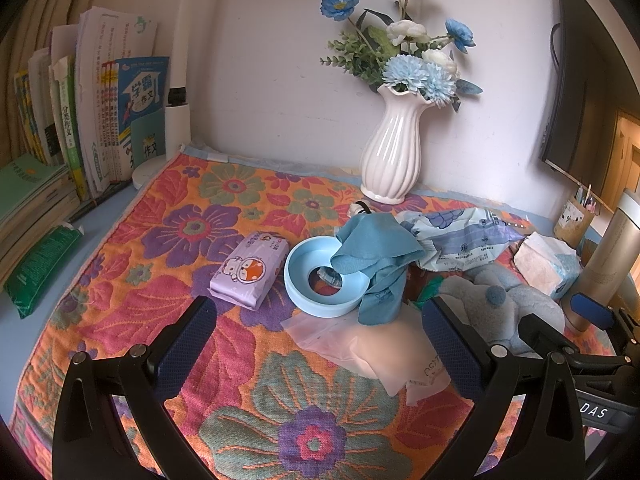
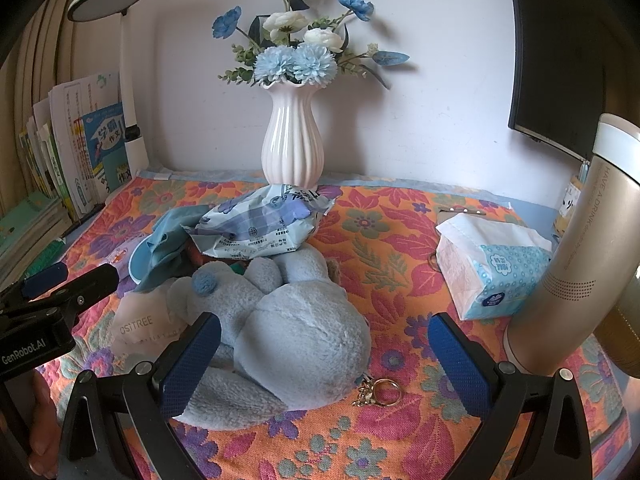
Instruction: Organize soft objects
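A grey-blue plush toy (image 2: 296,328) with a key ring (image 2: 384,390) lies on the flowered cloth (image 2: 400,240); it also shows in the left wrist view (image 1: 500,300). My right gripper (image 2: 324,364) is open, its fingers on either side of the plush. My left gripper (image 1: 320,340) is open and empty above a translucent pink bag (image 1: 360,344). A teal cloth (image 1: 376,260) hangs over a light blue ring dish (image 1: 320,280). A purple tissue pack (image 1: 248,268), a blue-white wipes pack (image 2: 260,224) and a tissue pack (image 2: 492,272) lie nearby.
A white vase of blue flowers (image 2: 292,136) stands at the back wall. Books (image 1: 80,120) and a lamp (image 2: 128,80) stand at the left. A gold bottle (image 2: 572,264) stands at the right, a monitor (image 2: 560,48) above it.
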Available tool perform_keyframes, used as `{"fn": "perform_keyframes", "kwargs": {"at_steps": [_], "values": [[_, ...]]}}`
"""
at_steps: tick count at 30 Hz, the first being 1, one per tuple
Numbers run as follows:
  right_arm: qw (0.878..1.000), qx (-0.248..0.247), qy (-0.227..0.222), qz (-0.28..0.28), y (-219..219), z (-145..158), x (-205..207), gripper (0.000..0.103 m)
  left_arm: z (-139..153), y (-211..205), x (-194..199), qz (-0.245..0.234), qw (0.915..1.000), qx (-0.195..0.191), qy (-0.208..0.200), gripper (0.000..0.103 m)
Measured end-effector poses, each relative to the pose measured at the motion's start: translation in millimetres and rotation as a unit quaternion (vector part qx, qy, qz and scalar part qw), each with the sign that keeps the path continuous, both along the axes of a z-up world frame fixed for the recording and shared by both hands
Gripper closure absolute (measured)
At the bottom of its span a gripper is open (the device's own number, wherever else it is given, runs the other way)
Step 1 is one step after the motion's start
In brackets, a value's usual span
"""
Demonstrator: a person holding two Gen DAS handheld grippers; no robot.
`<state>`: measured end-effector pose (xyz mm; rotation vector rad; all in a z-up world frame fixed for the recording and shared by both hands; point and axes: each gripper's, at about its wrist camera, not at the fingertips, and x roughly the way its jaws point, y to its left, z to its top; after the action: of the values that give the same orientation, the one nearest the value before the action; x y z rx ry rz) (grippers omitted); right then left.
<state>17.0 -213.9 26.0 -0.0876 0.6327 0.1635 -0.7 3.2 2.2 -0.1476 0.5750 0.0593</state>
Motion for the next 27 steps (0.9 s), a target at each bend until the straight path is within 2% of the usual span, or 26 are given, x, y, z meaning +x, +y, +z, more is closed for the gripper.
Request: {"fn": "perform_keyframes", "kwargs": {"at_steps": [3, 5, 6, 7, 8, 10, 12, 15, 17, 19, 20, 22, 25, 27], "values": [[1.0, 0.001, -0.013, -0.001, -4, 4, -2, 0.0, 2, 3, 0, 0.001, 1.0, 0.003, 0.002, 0.001], [1.0, 0.01, -0.02, 0.001, -7, 7, -3, 0.0, 5, 8, 0, -0.005, 0.9998, -0.006, 0.019, 0.001], [1.0, 0.011, -0.01, 0.003, -7, 7, -3, 0.0, 9, 13, -3, -0.006, 0.9997, -0.007, 0.024, 0.001], [1.0, 0.015, 0.005, 0.008, -8, 8, -2, 0.0, 10, 19, -4, -0.006, 0.9987, -0.028, 0.042, 0.001], [1.0, 0.015, 0.025, 0.011, -7, 8, 0, 0.0, 16, 27, -6, -0.009, 0.9984, -0.02, 0.053, 0.001], [0.999, 0.029, 0.021, 0.022, -10, 18, 0, 0.0, 20, 43, -6, -0.015, 0.9971, -0.029, 0.068, 0.001], [0.998, 0.038, 0.036, 0.033, -10, 31, 8, 0.0, 25, 63, -1, -0.011, 0.9966, -0.025, 0.078, 0.001], [0.995, 0.056, 0.051, 0.064, -7, 51, 26, 0.0, 23, 84, 16, -0.037, 0.9929, -0.042, 0.105, 0.001], [0.993, 0.056, 0.074, 0.079, -2, 57, 44, 0.0, 16, 87, 28, -0.055, 0.9903, -0.038, 0.122, 0.001], [0.988, 0.071, 0.096, 0.098, 2, 58, 62, 0.0, 7, 83, 42, -0.081, 0.9862, -0.019, 0.144, 0.006], [0.987, 0.062, 0.107, 0.1, 7, 55, 72, 0.0, 1, 81, 49, -0.093, 0.9835, -0.016, 0.155, 0.007], [0.982, 0.068, 0.144, 0.103, 11, 45, 95, 0.0, -13, 76, 63, -0.122, 0.9762, -0.02, 0.178, 0.018], [0.972, 0.091, 0.192, 0.098, 12, 26, 125, 0.005, -24, 75, 79, -0.139, 0.9679, -0.014, 0.209, 0.024], [0.966, 0.11, 0.213, 0.094, 11, 17, 138, 0.007, -30, 71, 85, -0.153, 0.9647, -0.019, 0.214, 0.028]]}}
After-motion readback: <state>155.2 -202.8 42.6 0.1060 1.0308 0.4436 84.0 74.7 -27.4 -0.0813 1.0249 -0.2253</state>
